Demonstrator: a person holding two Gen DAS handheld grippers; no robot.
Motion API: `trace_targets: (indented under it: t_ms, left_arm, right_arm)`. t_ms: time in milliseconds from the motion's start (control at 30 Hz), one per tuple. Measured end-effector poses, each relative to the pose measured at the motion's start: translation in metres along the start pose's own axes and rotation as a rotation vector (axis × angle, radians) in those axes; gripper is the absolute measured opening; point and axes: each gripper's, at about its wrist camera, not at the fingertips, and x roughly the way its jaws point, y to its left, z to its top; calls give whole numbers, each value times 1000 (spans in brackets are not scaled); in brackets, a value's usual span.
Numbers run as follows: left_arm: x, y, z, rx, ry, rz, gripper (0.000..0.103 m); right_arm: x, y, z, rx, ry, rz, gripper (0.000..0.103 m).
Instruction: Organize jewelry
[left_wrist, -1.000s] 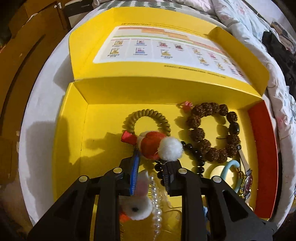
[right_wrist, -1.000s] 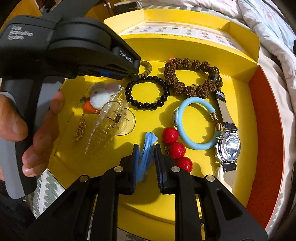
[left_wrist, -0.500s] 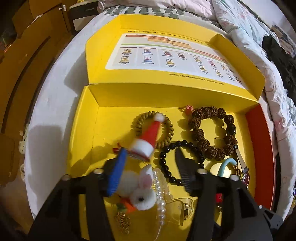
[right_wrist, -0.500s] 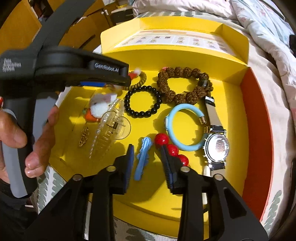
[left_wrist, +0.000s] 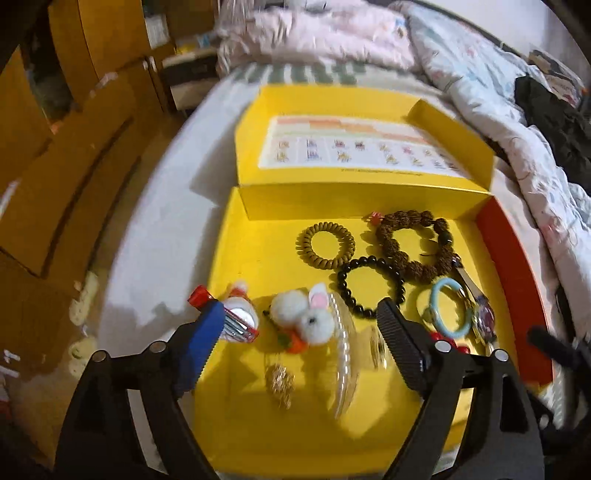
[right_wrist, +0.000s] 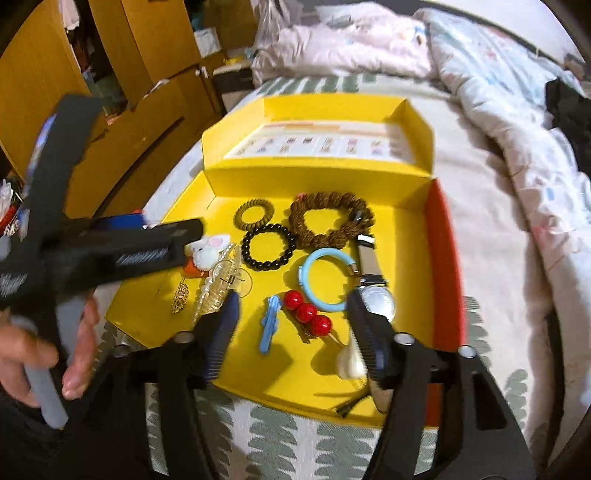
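An open yellow box (left_wrist: 255, 236) (right_wrist: 402, 254) lies on the bed and holds the jewelry. My left gripper (left_wrist: 299, 321) is open and empty above the box's left side. Below it lie a white bunny clip (left_wrist: 310, 314), a pearl clear clip (left_wrist: 343, 354) and a gold charm (left_wrist: 280, 380). A small Santa-hat clip (left_wrist: 240, 314) lies by its left finger. My right gripper (right_wrist: 291, 314) is open above a blue hair clip (right_wrist: 271, 323) and a red bead pin (right_wrist: 306, 312). It holds nothing.
Further back in the box lie a tan coil hair tie (left_wrist: 325, 243), a black bead bracelet (left_wrist: 371, 288), a brown seed bracelet (left_wrist: 417, 247), a light blue bangle (right_wrist: 325, 280) and a wristwatch (right_wrist: 376, 299). A crumpled quilt (right_wrist: 517, 147) lies right; wooden furniture (left_wrist: 55, 166) stands left.
Both grippers opened and pulled back and up from the box. The left let go of the Santa-hat clip, which now lies at the box's left. The right let go of the blue clip.
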Motion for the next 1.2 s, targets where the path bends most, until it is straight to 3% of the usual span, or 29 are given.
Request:
trace_targets:
  t_ms: [167, 333, 567, 700, 833, 1033, 1200]
  left_arm:
    - [-33, -10, -1, 70, -131, -95, 91]
    - [-25, -5, 18, 37, -62, -245, 91]
    - [-23, -6, 17, 33, -22, -294, 91]
    - [-22, -13, 10, 49, -7, -288, 91]
    - [-24, -28, -1, 121, -30, -185, 91]
    - [-26, -40, -15, 163, -56, -95, 94]
    - [-22, -39, -21, 141, -24, -91, 97]
  right_arm:
    - [-9, -10, -11, 29, -14, 5, 71]
    - [-7, -17, -17, 51, -2, -1, 71]
    - [-9, -19, -15, 68, -20, 12, 71]
    - [-1, -13, -15, 55, -12, 18, 71]
    - [3, -10, -15, 50, -4, 19, 71]
    - [-1, -10, -18, 39, -5, -2, 71]
    - [-6, -16, -23, 45, -5, -14, 71]
